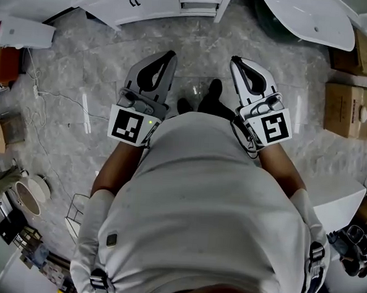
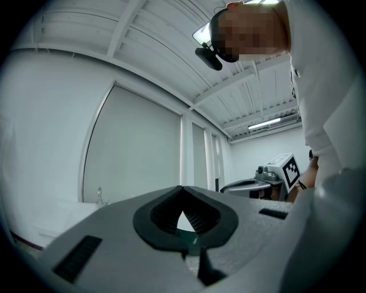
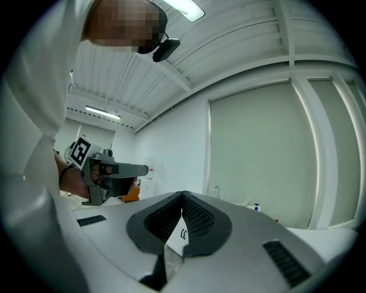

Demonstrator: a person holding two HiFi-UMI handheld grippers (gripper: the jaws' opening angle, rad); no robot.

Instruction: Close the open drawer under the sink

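In the head view a white vanity cabinet [image 1: 111, 8] runs along the top edge, and its drawer [image 1: 198, 6] stands a little out from the front. Both grippers point level toward it, side by side, well short of it over the marble floor. My left gripper [image 1: 171, 53] [image 2: 182, 187] is shut with its tips meeting and nothing between them. My right gripper [image 1: 234, 59] [image 3: 182, 194] is likewise shut and empty. Through the gap below the right gripper's tips a white cabinet front with dark handles [image 3: 183, 233] shows. A faucet [image 3: 216, 190] stands above the counter.
A large white basin [image 1: 309, 20] lies at the top right, with cardboard boxes [image 1: 347, 109] beside it. A cable [image 1: 56, 95] and clutter [image 1: 11, 132] lie along the left. A wire rack [image 1: 74, 213] and a white box [image 1: 335, 205] flank the person.
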